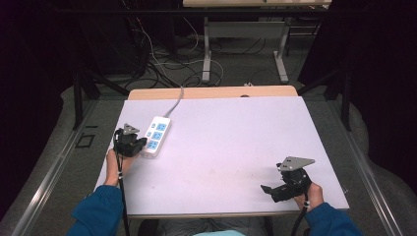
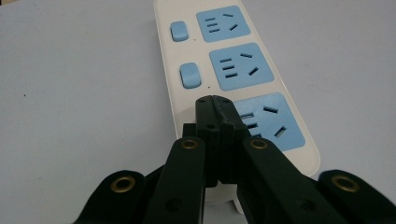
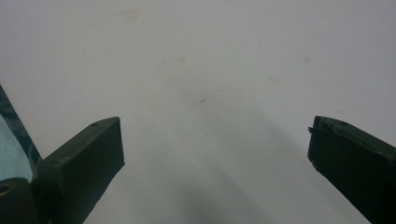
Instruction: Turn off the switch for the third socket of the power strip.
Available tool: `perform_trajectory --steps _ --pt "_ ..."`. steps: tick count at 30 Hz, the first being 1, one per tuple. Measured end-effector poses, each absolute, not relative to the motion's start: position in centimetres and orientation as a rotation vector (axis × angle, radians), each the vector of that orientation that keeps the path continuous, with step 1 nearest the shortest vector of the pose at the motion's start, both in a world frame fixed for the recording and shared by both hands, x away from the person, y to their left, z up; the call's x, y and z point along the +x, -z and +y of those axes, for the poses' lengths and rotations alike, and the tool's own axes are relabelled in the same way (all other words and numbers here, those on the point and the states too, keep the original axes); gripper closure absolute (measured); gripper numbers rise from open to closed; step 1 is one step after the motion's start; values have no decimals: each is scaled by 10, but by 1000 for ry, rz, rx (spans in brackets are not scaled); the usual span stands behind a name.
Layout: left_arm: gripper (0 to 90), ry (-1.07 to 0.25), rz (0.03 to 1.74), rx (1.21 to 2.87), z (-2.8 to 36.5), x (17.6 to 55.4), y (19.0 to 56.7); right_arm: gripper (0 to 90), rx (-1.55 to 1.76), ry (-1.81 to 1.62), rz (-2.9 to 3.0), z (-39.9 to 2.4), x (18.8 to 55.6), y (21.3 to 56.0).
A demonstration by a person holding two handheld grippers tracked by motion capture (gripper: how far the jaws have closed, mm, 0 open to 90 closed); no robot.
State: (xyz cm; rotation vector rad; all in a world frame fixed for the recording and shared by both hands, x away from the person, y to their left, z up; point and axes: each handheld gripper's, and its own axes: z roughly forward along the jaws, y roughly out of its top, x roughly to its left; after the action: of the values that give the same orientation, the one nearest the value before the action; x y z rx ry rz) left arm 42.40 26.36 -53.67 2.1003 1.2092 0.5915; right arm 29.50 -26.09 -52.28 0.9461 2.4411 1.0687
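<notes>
Left gripper jaws are clenched with nothing between them, tips set over the near end of one white power strip. Three blue sockets and two blue switches are counted. Right gripper jaws are spread wide above the bare white table.

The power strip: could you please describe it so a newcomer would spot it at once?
On the white table, look near the left edge, just ahead of the left gripper. The power strip lies flat there, a white bar with three blue sockets, a grey cable running off the far edge.
</notes>
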Motion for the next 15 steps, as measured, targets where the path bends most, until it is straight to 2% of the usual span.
perform_trajectory --steps 15 --pt "900 -588 1198 2094 263 423 534 30 947 -1069 2438 -261 295 523"
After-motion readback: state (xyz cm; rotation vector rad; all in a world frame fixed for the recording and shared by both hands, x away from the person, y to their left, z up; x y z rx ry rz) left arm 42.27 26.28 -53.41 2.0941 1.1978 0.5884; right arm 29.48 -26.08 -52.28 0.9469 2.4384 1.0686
